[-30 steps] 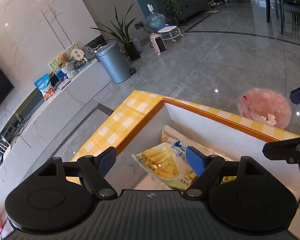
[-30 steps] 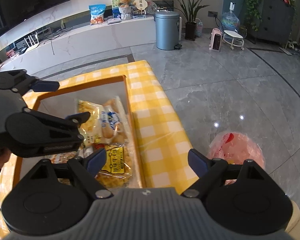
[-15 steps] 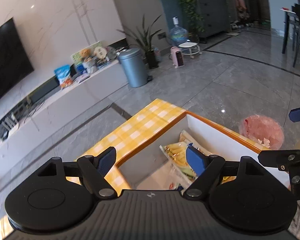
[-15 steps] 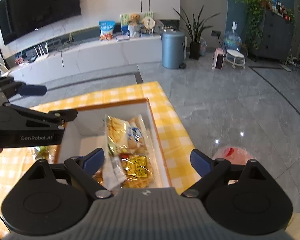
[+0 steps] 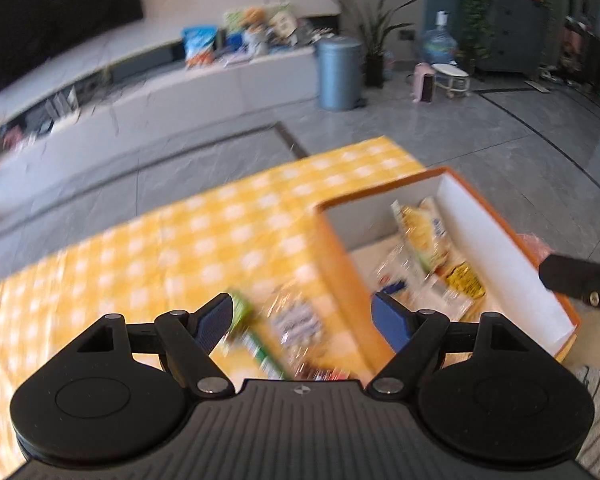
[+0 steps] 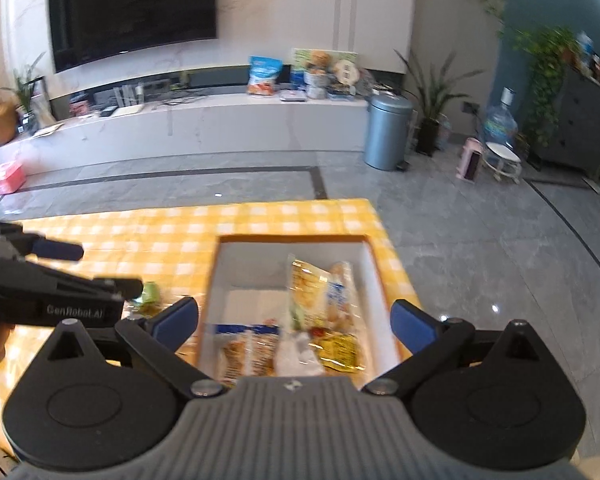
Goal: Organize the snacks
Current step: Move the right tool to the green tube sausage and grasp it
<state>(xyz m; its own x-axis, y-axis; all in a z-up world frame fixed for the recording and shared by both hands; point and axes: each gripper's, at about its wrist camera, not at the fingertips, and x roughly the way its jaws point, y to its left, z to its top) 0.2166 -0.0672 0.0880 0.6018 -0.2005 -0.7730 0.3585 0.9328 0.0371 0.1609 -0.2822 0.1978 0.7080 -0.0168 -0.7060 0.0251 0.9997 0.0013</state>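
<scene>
The checked tablecloth (image 5: 204,236) carried an orange box (image 6: 374,264) already holding several snack packets (image 6: 320,292). Blurred packets (image 5: 288,328) lay outside, unpacked. Left gripper (image 5: 302,316) and right gripper (image 6: 294,320) hung spread, empty.

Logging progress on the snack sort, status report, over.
Left gripper open, empty, over loose snack packets on the checked cloth. Right gripper open above box, several packets inside. Nothing blocking.
</scene>
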